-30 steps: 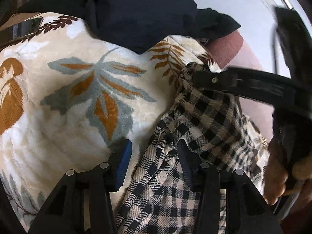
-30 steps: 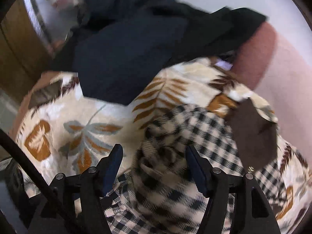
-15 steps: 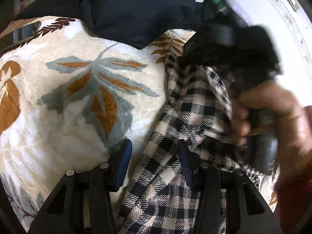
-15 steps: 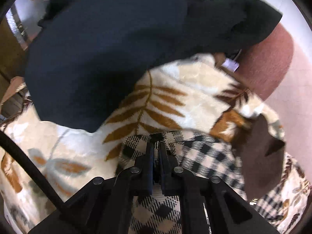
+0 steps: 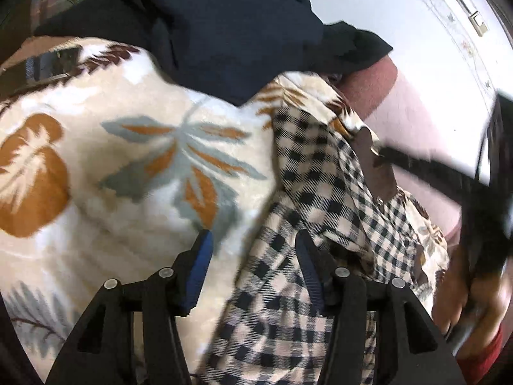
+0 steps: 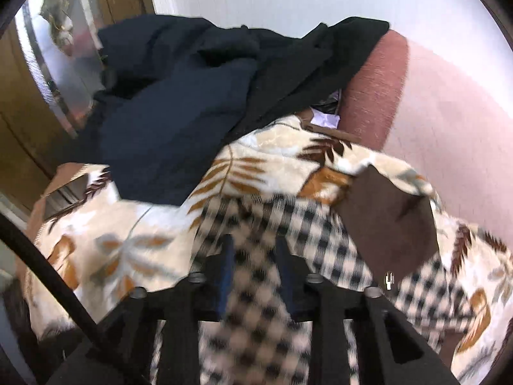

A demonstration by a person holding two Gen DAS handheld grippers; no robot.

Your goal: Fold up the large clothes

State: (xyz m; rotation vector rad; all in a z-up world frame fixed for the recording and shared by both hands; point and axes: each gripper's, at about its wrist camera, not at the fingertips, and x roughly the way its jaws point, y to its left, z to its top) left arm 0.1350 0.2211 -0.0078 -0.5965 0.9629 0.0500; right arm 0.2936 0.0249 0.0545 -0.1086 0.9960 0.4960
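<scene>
Left wrist view shows the biggest thing first: a soft, fuzzy leaf blanket (image 5: 105,173), cream with orange and grey leaves, spread under both tools so the clothes have a flat place to lie. Past the fingers, far ahead, sits a pile of dark clothes (image 5: 224,32), smooth and floppy, likely waiting its turn. Beside it, off to the right, is a rough pink cushion (image 6: 378,89).

The checked shirt (image 5: 307,173) is the thing to fold. It is thin, woven cloth in black and cream squares, with a brown patch (image 6: 391,218) on it. It lies in a long bunched strip running from between the fingers of the left hand-held gripper (image 5: 253,266) away up the blanket.

That left tool stands about half open, with shirt cloth lying loose between its fingers, not pinched. The right hand-held gripper (image 6: 253,272) is narrow and its jaws have just been opening a little. Checked cloth sits between them, but the picture is blurry, so I cannot tell if it is gripped or let go.
</scene>
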